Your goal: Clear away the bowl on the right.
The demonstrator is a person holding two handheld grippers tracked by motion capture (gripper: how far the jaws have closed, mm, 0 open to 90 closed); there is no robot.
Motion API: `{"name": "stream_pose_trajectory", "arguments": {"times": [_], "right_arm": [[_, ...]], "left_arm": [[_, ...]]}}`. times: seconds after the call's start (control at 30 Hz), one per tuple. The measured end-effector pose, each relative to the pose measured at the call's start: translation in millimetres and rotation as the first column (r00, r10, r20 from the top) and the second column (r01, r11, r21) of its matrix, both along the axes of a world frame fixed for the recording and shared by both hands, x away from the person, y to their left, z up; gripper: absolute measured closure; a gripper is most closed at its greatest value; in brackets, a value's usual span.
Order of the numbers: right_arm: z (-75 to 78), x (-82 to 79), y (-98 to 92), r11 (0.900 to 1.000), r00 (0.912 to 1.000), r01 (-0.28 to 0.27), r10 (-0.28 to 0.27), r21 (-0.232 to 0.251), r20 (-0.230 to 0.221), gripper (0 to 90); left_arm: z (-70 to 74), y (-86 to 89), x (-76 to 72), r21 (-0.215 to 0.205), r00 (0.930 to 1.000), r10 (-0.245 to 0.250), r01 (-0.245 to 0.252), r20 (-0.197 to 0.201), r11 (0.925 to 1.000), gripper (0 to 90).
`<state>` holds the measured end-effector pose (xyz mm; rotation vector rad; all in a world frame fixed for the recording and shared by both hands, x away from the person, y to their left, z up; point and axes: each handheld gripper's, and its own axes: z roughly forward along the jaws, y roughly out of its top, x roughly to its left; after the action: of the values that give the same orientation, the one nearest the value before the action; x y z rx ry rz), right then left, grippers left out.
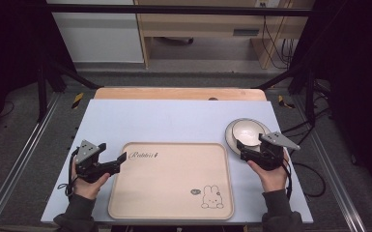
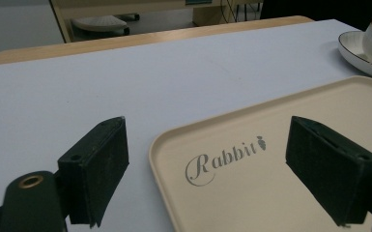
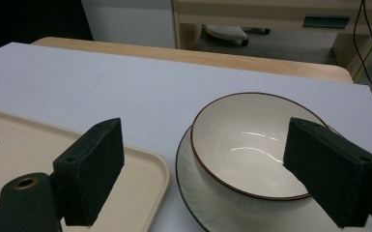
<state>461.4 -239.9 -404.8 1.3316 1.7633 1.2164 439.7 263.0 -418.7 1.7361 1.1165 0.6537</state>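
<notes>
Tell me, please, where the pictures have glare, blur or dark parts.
High view: the left and right edges are very dark, while the table is evenly lit. Right gripper view: white streaks of glare lie inside the bowl, and the near jaws look soft. Left gripper view: the tray lettering is sharp; the near jaws are blurred.

A lab recording bay: black frame rails (image 1: 174, 9), trailing cables (image 1: 275, 43), bare grey floor (image 1: 9, 135).
</notes>
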Motion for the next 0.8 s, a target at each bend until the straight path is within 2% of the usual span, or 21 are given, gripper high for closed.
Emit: {"name": "stream_pose_trajectory", "arguments": {"times": [0.2,0.47,0.67,0.73,0.8], "right_arm": [[0.3,4.2,-3.4,1.0,0.9999,0.013,-0.013,-0.005,-0.01,16.0],[3.7,14.0,-11.7,0.998,0.9982,0.057,-0.057,-0.023,-0.017,18.8],[2.9,22.5,-19.9,0.994,0.9956,0.09,-0.092,-0.058,-0.021,21.8],[2.0,26.0,-24.4,0.99,0.9935,0.108,-0.111,-0.09,-0.025,22.7],[1.5,27.4,-25.9,0.989,0.9929,0.114,-0.117,-0.091,-0.022,22.8]], "left_arm": [[-0.5,-0.7,0.3,0.005,1.0,-0.001,0.001,-0.001,1.0,14.8],[-2.0,-2.2,0.4,0.011,1.0,-0.004,0.004,-0.003,0.9999,14.8],[-3.2,-2.8,1.0,0.014,1.0,-0.006,0.006,-0.006,0.9999,14.8],[-3.5,-2.9,1.2,0.015,1.0,-0.005,0.005,-0.006,0.9999,14.9],[-3.9,-3.2,1.4,0.018,1.0,-0.006,0.006,-0.007,0.9998,14.9]]}}
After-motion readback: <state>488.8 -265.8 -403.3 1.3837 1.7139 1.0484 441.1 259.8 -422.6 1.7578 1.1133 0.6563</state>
